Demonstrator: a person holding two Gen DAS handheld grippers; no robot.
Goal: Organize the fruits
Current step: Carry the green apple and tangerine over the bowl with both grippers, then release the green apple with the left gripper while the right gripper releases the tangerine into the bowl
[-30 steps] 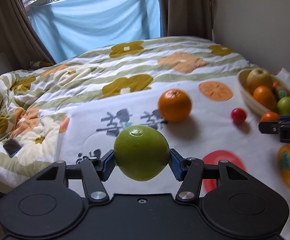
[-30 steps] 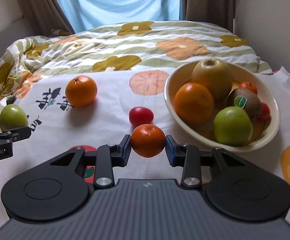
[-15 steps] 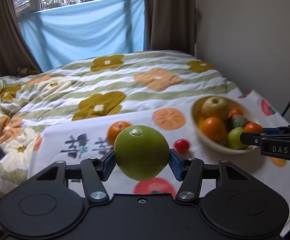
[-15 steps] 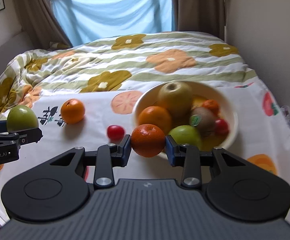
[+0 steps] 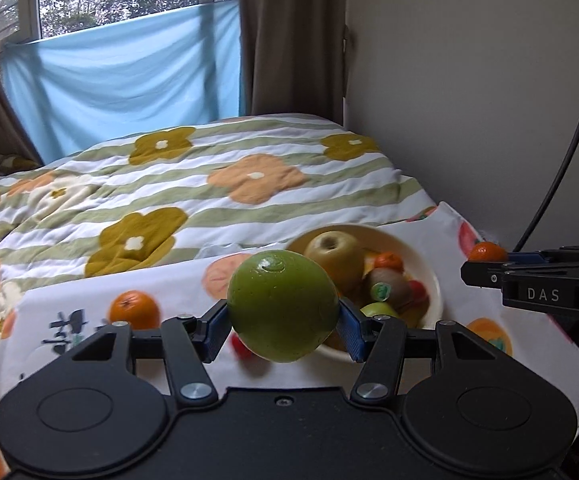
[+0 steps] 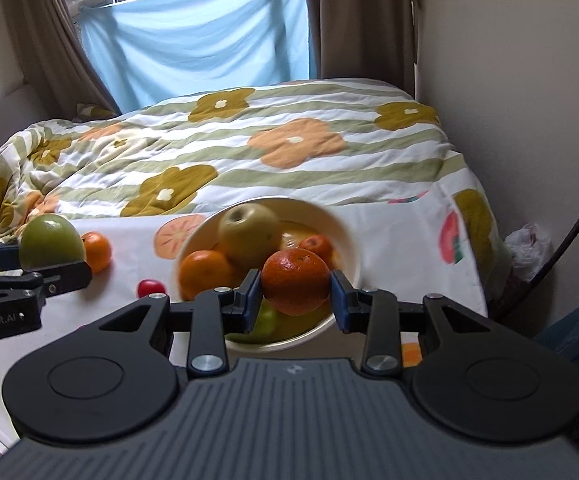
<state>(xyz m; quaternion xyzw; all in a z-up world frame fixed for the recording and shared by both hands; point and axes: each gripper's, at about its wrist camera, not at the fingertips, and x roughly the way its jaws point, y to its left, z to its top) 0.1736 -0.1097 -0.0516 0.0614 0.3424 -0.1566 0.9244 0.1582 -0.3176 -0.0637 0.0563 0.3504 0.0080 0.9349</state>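
Observation:
My left gripper (image 5: pixel 282 322) is shut on a green apple (image 5: pixel 282 305), held in the air left of the cream bowl (image 5: pixel 433 276). My right gripper (image 6: pixel 295 295) is shut on a tangerine (image 6: pixel 295 281), held in the air above the bowl's (image 6: pixel 345 236) near side. The bowl holds a yellow-green apple (image 6: pixel 248 232), an orange (image 6: pixel 204 272), a kiwi (image 5: pixel 385 285) and other fruit. A loose orange (image 5: pixel 134 309) and a small red tomato (image 6: pixel 151 287) lie on the white fruit-print cloth (image 6: pixel 393 240). The held green apple also shows in the right wrist view (image 6: pixel 50 242).
The cloth covers the near end of a bed with a floral striped quilt (image 5: pixel 217 176). A wall (image 5: pixel 469 100) runs along the right side. A black cable (image 5: pixel 557 184) hangs at the right. A plastic bag (image 6: pixel 529 248) lies on the floor beside the bed.
Both grippers have risen and pulled back with their fruit. The left one has swung right toward the bowl; the bowl now looks smaller and farther in both views.

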